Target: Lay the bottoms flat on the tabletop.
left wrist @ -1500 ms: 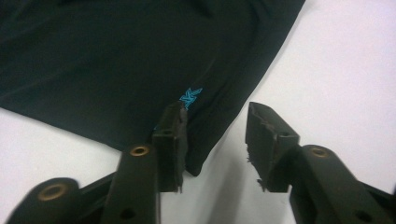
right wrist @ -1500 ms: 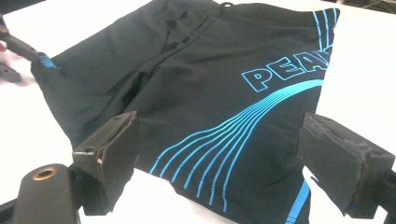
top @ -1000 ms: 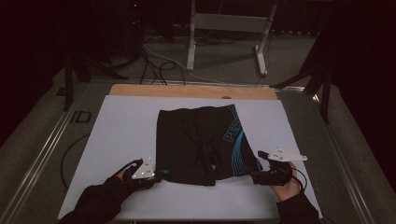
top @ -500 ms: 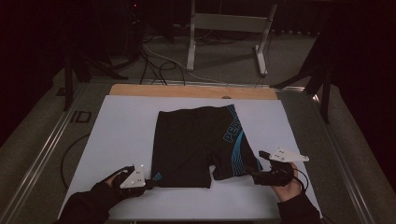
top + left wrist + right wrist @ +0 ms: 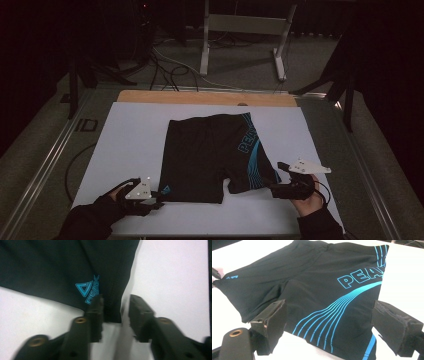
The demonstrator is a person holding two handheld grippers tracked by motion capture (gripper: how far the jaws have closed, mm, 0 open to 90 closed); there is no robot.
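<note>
Black shorts (image 5: 215, 150) with blue stripes and blue lettering lie flat on the white table top (image 5: 125, 145). My left gripper (image 5: 159, 196) is at their near left hem corner. In the left gripper view its jaws (image 5: 116, 298) have just been opening: the hem corner (image 5: 112, 312) still lies between them, next to a small blue logo (image 5: 87, 290), with a gap to the right pad. My right gripper (image 5: 276, 177) sits at the right leg's hem. Its jaws (image 5: 329, 306) stand wide open around the striped leg (image 5: 332, 315) without pressing it.
A wooden strip (image 5: 200, 97) runs along the table's far edge. Metal rails (image 5: 45, 165) flank the table. Beyond it on the floor stand a metal frame (image 5: 240, 25) and loose cables (image 5: 165, 60). Bare white surface lies to the left and right of the shorts.
My left gripper has slid toward the near left, drawing the left leg's hem corner with it, and its jaws have parted. The right gripper has stayed put.
</note>
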